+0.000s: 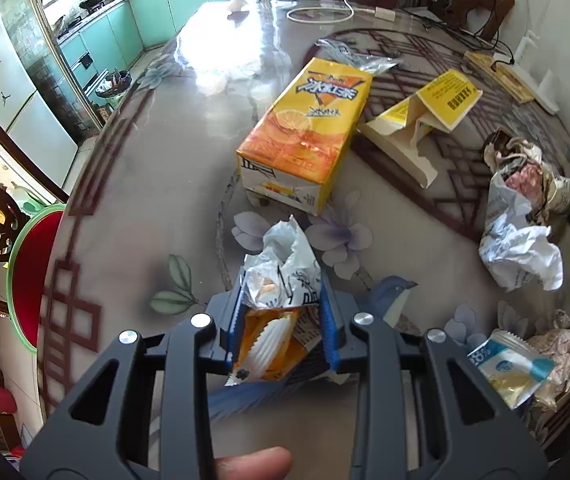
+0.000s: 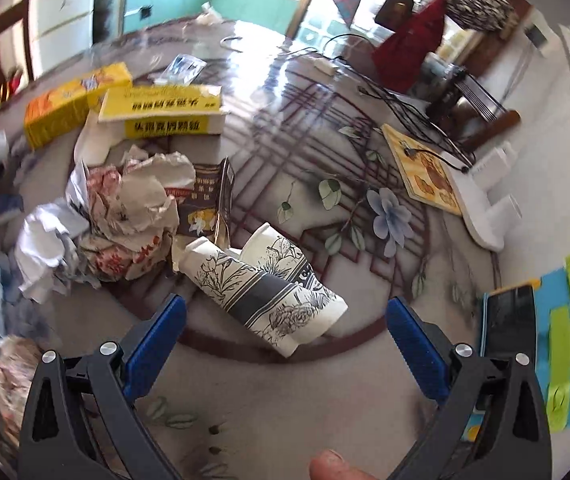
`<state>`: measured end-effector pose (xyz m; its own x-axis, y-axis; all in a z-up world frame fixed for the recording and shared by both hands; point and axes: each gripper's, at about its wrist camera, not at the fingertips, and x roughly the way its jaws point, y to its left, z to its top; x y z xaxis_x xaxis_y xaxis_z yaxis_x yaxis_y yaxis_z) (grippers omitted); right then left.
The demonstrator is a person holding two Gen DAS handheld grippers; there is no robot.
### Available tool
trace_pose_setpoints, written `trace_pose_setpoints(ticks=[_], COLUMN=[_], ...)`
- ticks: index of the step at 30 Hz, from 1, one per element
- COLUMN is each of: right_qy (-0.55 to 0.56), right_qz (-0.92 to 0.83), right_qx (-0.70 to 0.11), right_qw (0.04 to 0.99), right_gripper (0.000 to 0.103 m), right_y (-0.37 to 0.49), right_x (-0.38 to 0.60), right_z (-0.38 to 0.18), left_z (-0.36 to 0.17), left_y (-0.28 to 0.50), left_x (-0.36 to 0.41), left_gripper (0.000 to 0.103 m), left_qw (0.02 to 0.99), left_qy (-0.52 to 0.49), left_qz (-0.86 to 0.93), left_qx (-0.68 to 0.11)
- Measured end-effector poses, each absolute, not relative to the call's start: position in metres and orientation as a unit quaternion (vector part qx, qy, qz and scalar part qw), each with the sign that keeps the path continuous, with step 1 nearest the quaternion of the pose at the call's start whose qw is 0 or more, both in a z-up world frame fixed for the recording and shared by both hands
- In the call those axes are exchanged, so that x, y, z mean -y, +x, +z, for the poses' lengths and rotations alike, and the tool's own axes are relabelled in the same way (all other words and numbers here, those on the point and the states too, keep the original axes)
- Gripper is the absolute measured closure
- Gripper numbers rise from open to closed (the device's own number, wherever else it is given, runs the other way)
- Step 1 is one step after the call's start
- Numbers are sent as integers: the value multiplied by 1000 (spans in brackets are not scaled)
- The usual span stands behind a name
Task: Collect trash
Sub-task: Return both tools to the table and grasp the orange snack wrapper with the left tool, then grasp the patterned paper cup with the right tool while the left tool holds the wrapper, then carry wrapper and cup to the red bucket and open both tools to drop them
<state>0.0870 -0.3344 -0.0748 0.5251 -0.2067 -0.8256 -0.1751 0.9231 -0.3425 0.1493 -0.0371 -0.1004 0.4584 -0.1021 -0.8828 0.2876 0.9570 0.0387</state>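
Note:
My left gripper (image 1: pixel 283 312) is shut on a crumpled orange and white snack wrapper (image 1: pixel 281 300) above the glass-topped table (image 1: pixel 157 160). An orange tea carton (image 1: pixel 305 132) lies just beyond it, with a torn yellow box (image 1: pixel 421 120) to its right. My right gripper (image 2: pixel 285 320) is open, its blue fingers either side of two squashed paper cups (image 2: pixel 269 292) lying on the table. A heap of crumpled paper (image 2: pixel 125 216) and a dark torn packet (image 2: pixel 209 204) lie left of the cups. The tea carton (image 2: pixel 73 104) and yellow box (image 2: pixel 165 112) lie beyond.
A red bin with a green rim (image 1: pixel 31 276) stands beside the table at the left. More wrappers (image 1: pixel 517 364) and crumpled paper (image 1: pixel 521 236) lie at the right. A power strip (image 2: pixel 485 200), cables, a yellow board (image 2: pixel 425 168) and a phone (image 2: pixel 509 320) sit at the table's right.

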Motion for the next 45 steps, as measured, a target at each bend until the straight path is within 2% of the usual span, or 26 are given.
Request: trace_pose_setpoints(ticks=[5, 10, 13, 16, 20, 23, 32, 40, 45], right_qy=[-225, -193, -163, -123, -85, -85, -68, -93, -92], right_qz=[27, 48, 56, 67, 79, 76, 42, 2, 9], right_qx=[-498, -522, -533, -542, -547, -544, -518, -444, -391], right_qw=[837, 829, 829, 829, 829, 832, 852, 891, 916], right_gripper=[6, 7, 11, 19, 39, 45, 46, 46, 46], right_y=[101, 116, 124, 131, 136, 134, 106, 73, 57], right_x=[334, 344, 351, 359, 364, 362, 356, 325, 288], right_z=[-90, -103, -107, -107, -106, -105, -83, -26, 13], left_z=[-93, -91, -90, -89, -87, -84, -75, -58, -30], left_y=[147, 147, 147, 146, 145, 144, 142, 138, 131], left_x=[32, 29, 28, 27, 26, 27, 24, 12, -7], left_gripper=[72, 72, 72, 72, 72, 72, 71, 71, 72], left_qw=[855, 856, 857, 858, 859, 861, 867, 876, 896], left_qy=[86, 80, 78, 77, 77, 77, 72, 54, 51], left_qz=[-115, -118, -118, -120, -124, -127, -127, -126, -111], left_qx=[-499, -498, -495, -493, -491, -487, -477, -463, -426])
